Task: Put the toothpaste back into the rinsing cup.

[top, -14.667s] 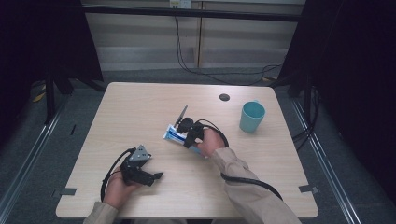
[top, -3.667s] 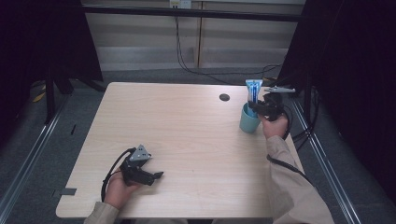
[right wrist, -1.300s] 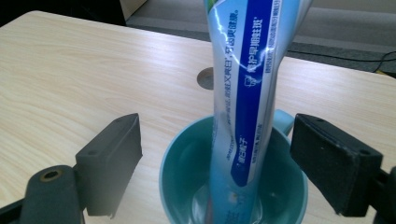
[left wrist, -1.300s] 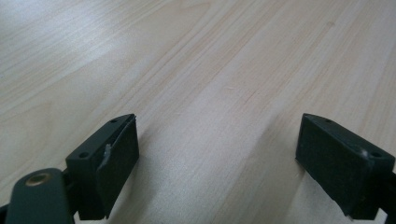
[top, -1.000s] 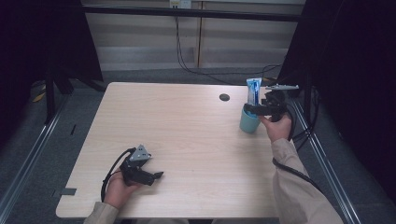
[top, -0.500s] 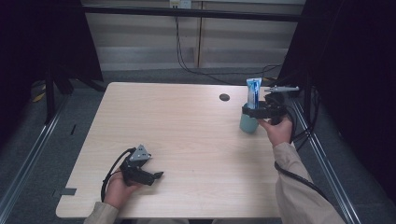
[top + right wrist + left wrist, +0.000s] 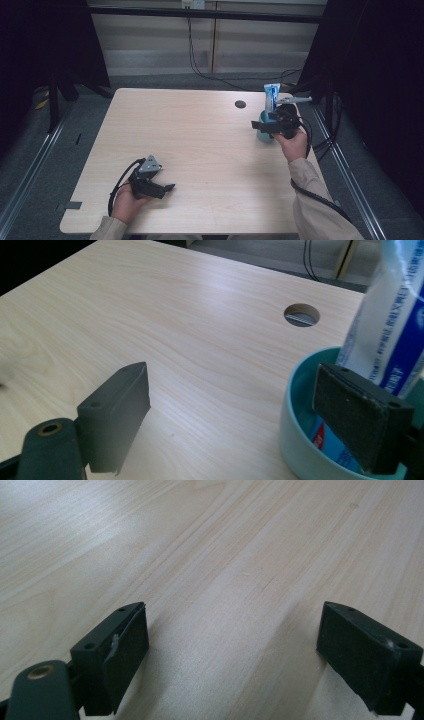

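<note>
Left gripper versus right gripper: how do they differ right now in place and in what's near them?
The left gripper lies low near the table's front edge, while the right gripper is held up at the far right by the teal cup. Bare wood lies between the left gripper's fingers; one of the right gripper's fingers sits over the cup that holds the toothpaste tube. Both are open and hold nothing.

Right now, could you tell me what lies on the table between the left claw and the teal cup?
Nothing: in the high view, bare wood runs from the left claw to the teal cup. The round hole sits off that line, toward the far edge.
</note>
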Available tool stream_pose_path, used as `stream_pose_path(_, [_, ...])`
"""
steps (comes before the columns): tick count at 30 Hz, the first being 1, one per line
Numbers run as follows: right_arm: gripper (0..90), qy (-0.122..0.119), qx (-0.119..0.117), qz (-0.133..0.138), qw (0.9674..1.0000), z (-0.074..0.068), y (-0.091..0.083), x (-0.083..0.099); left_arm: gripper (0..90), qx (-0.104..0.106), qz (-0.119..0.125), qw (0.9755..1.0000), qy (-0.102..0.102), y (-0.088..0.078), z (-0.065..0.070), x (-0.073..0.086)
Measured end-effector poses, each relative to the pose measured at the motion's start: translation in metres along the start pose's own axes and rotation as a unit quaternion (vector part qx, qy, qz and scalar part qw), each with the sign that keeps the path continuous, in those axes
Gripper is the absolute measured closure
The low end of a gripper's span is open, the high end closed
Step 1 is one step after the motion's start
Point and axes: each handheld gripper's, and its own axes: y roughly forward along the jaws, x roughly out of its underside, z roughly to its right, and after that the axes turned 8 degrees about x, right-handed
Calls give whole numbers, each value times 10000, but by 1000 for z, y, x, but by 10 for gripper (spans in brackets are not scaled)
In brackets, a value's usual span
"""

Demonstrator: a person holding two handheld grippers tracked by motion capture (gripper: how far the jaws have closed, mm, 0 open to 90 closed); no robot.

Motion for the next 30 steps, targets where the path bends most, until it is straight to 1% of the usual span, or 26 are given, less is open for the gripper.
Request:
stream_pose_path(1, [145, -8, 14, -17, 10000, -2, 0, 0, 128, 31, -2, 10000, -12, 0, 0, 0])
stream_pose_path(2, [145, -16, 11, -3, 10000, -2, 0, 1, 129, -3, 0, 10000, -1, 0, 0, 0])
stream_pose_path(4, [145, -19, -32, 3, 10000, -4, 0, 1, 128, -2, 0, 10000, -2, 0, 0, 0])
stream_pose_path(6, [145, -84, -79, 7, 9999, -8, 0, 3, 128, 30, -3, 10000, -13, 0, 0, 0])
stream_pose_path(8, [146, -111, -110, -16, 9999, -11, 0, 5, 129, -3, -2, 10000, 0, 0, 0, 0])
stream_pose_path(9, [146, -135, -144, -9, 9998, -13, 0, 6, 129, 29, 0, 10000, -13, 0, 0, 0])
stream_pose_path(10, [146, -149, -183, 20, 9997, -14, 0, 7, 128, -1, -14, 10000, 13, 0, 0, 0])
stream_pose_path(12, [146, -142, -199, 28, 9997, -15, 0, 8, 128, 1, -1, 10000, -1, 0, 0, 0])
stream_pose_path(13, [146, -171, -255, 12, 9995, -19, -1, 10, 128, -2, -5, 10000, 3, 0, 0, 0])
stream_pose_path(16, [147, -242, -260, 16, 9994, -22, -1, 12, 128, 16, 1, 10000, -13, 0, 0, 0])
stream_pose_path(17, [147, -322, -275, -37, 9991, -25, -1, 14, 128, 17, -1, 10000, -11, 0, 0, 0])
stream_pose_path(22, [147, -339, -376, -54, 9987, -27, 0, 20, 129, 8, -2, 10000, -4, 0, 0, 0])
stream_pose_path(26, [149, -329, -399, -51, 9987, -29, 0, 24, 129, 29, -13, 10000, 2, 0, 0, 0])
stream_pose_path(27, [149, -387, -393, -71, 9985, -30, 0, 27, 129, -3, -1, 10000, 0, 0, 0, 0])
stream_pose_path(30, [148, -386, -428, -73, 9983, -31, 0, 31, 128, 7, -2, 10000, -1, 0, 0, 0])
